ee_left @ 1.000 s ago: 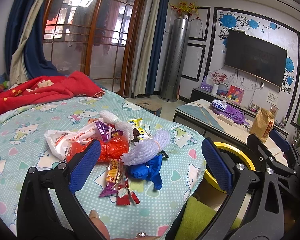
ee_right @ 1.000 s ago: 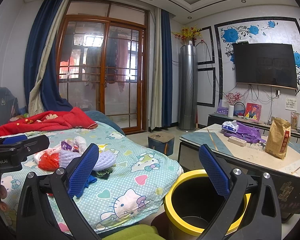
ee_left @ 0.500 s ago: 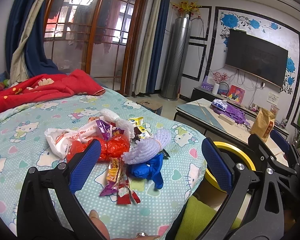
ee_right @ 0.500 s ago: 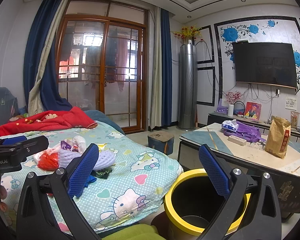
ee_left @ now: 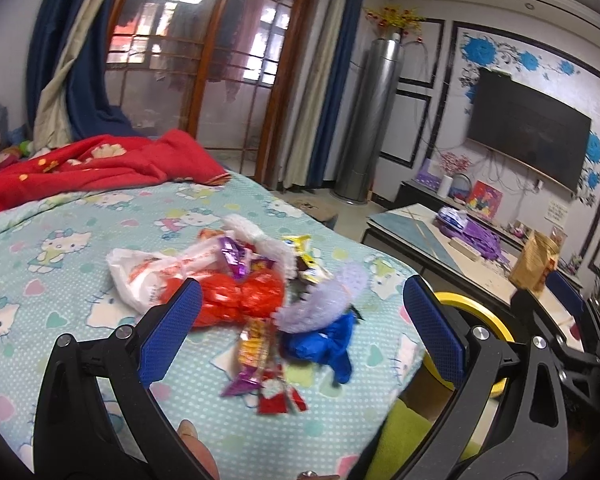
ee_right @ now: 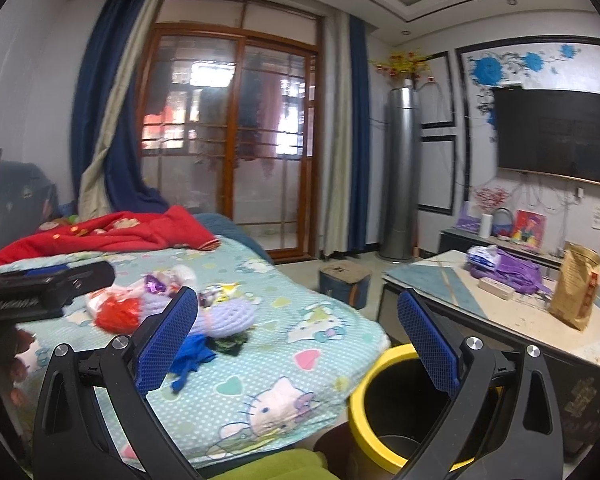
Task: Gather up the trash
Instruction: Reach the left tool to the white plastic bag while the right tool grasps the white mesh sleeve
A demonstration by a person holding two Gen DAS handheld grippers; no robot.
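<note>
on the bed [ee_left: 100, 240], left wrist view: the left gripper [ee_left: 300, 332] hovers with fingers spread, empty, over the trash pile [ee_left: 252, 300]; light wrappers could slip or scatter from a loose pinch. right wrist view: the right gripper [ee_right: 296, 340] is also spread, empty, above the yellow-rimmed bin [ee_right: 364, 408] beside the cartoon sheet; tv [ee_right: 556, 136], low table [ee_right: 520, 316].

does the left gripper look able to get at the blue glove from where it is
Probably yes. The left gripper is open and empty, and the blue glove lies on the bed sheet straight ahead between its fingers, though the purple foam net overlaps its top edge.
</note>
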